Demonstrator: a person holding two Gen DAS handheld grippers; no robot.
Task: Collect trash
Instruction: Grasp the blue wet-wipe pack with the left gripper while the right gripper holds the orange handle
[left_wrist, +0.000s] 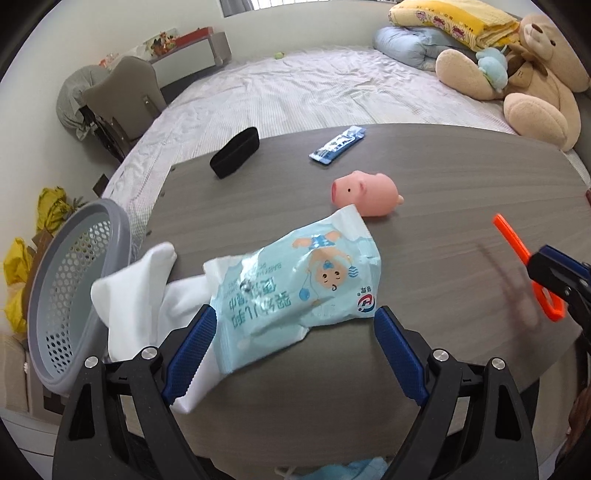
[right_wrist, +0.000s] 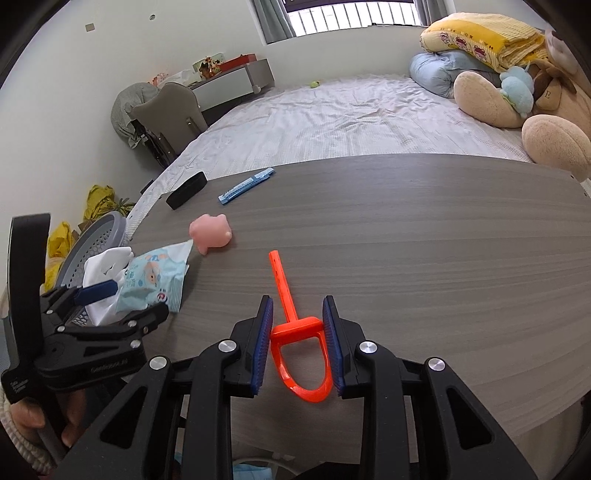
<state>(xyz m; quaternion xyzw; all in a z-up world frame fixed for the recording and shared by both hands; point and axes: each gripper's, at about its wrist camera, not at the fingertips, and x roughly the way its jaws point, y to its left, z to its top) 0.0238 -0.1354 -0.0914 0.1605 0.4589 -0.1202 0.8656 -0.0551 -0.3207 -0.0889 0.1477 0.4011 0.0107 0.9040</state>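
Observation:
My left gripper (left_wrist: 295, 325) is open around the near end of a light blue wet-wipe packet (left_wrist: 295, 280) with white tissue (left_wrist: 147, 295) trailing out to its left, at the table's left edge. The packet also shows in the right wrist view (right_wrist: 153, 280), between the left gripper's fingers (right_wrist: 96, 290). My right gripper (right_wrist: 297, 332) is shut on the loop handle of an orange plastic tool (right_wrist: 295, 339), its shaft pointing away over the table. The tool also shows at the right of the left wrist view (left_wrist: 517, 254). A blue wrapper (left_wrist: 338, 144) lies at the far edge.
A grey perforated basket (left_wrist: 70, 288) stands beside the table's left edge. A pink pig toy (left_wrist: 365, 194) and a black case (left_wrist: 234, 152) lie on the grey wood table (right_wrist: 424, 240). Beyond is a bed (right_wrist: 332, 122) with a teddy bear (left_wrist: 528, 74).

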